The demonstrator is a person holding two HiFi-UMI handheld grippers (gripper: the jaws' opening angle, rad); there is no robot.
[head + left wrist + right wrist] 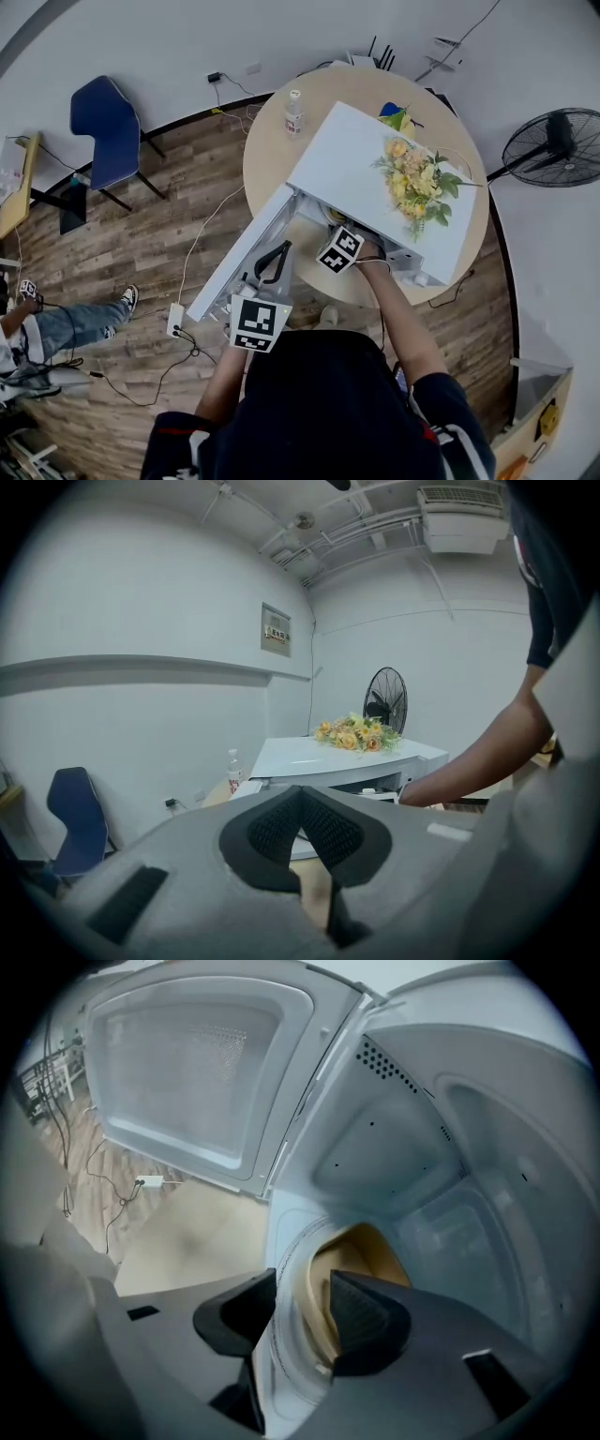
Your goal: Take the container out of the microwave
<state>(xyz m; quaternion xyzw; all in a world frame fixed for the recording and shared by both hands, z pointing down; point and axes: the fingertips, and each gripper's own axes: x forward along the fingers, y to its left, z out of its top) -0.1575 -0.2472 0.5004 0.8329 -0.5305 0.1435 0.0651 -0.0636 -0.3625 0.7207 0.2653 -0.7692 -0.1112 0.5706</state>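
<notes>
The white microwave (361,164) stands on a round table (267,155) with its door (239,258) swung wide open to the left. Inside it sits a clear round container (284,1354) holding something yellowish (366,1251). My right gripper (302,1312) reaches into the cavity, open, one pad outside the container's near rim and one inside; the inner pad stands a little off the wall. My left gripper (302,803) is shut on nothing and hangs level in front of the open door, outside the microwave (328,761).
A bunch of yellow flowers (417,178) lies on the microwave's top. A small bottle (294,112) stands at the table's far side. On the floor are a fan (553,145), a blue chair (103,131), cables and a power strip (175,319). A seated person's legs (66,323) show at left.
</notes>
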